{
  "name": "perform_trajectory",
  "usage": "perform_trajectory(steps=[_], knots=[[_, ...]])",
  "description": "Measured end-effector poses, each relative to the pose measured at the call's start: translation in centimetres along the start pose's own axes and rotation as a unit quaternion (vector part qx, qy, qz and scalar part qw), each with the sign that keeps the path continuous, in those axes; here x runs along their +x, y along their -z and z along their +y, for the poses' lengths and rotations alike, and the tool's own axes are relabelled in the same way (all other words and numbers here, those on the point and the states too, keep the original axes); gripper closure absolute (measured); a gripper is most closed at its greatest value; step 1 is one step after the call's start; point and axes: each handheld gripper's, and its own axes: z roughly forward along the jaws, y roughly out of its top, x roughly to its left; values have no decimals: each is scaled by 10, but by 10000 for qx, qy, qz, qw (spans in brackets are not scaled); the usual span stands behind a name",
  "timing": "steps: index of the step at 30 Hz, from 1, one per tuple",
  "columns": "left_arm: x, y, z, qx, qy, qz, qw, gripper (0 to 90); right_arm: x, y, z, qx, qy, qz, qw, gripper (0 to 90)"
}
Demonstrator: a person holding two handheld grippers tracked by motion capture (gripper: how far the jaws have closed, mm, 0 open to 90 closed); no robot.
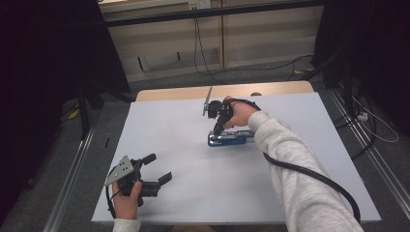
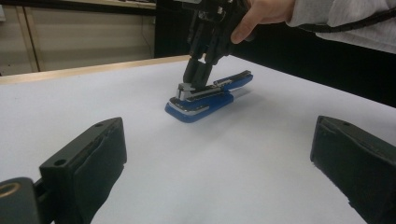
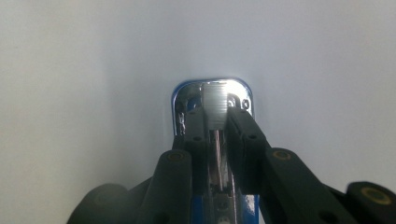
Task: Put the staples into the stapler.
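Observation:
A blue stapler with a chrome top [image 1: 231, 138] [image 2: 208, 95] lies flat on the white table [image 1: 193, 193], right of centre. My right gripper [image 1: 216, 130] [image 2: 189, 86] comes down steeply on its front end. In the right gripper view the two black jaws of the right gripper [image 3: 212, 123] pinch the stapler's [image 3: 212, 100] metal middle strip from both sides. A hand and light sleeve [image 1: 290, 159] hold it from the right. My left gripper [image 1: 157, 168] [image 2: 219, 154] rests near the table's front left, open and wide apart, with nothing between its jaws, pointing toward the stapler.
A wooden edge [image 1: 169, 93] runs along the far side of the table. Black curtains [image 1: 43, 58] stand to the left and right, and cables [image 1: 203, 53] trail over the floor behind. The right gripper's cable [image 1: 314, 176] lies across the front right of the table.

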Motion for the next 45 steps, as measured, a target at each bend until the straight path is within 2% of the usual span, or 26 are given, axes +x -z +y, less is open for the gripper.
perform_trajectory(steps=[1,2,8,14,18,21,27,35,37,38,39,44,45], knots=[[1,0,0,27,-34,0,10000,36,-1,0,0,22,43,-7,10000,785],[0,0,0,29,-32,1,10000,37,1,0,0,59,-55,1,10000,785],[0,0,0,27,-31,6,10000,37,0,-2,0,15,46,-20,10000,785],[0,0,0,12,1,2,10000,36,1,0,0,28,-10,-20,10000,786],[0,-1,0,13,-4,1,10000,37,0,0,-1,68,57,-14,10000,785],[0,0,0,31,-26,5,10000,36,3,1,-1,114,-54,-1,9999,785],[0,0,0,34,-31,4,10000,36,1,-1,-1,134,91,32,9999,785],[0,-1,0,18,-7,1,10000,37,0,0,-1,76,40,25,10000,785],[0,-1,0,0,-1,13,10000,36,0,0,-1,143,6,-6,9999,785],[0,-1,0,0,0,9,10000,37,-1,0,-2,149,81,17,9999,785],[0,-1,0,-11,5,11,10000,37,0,-1,-1,140,27,7,9999,785],[0,-1,0,7,-14,7,10000,37,0,-1,0,166,128,6,9998,785],[0,-1,0,-9,8,4,10000,36,0,-2,-1,157,82,-5,9998,785]])
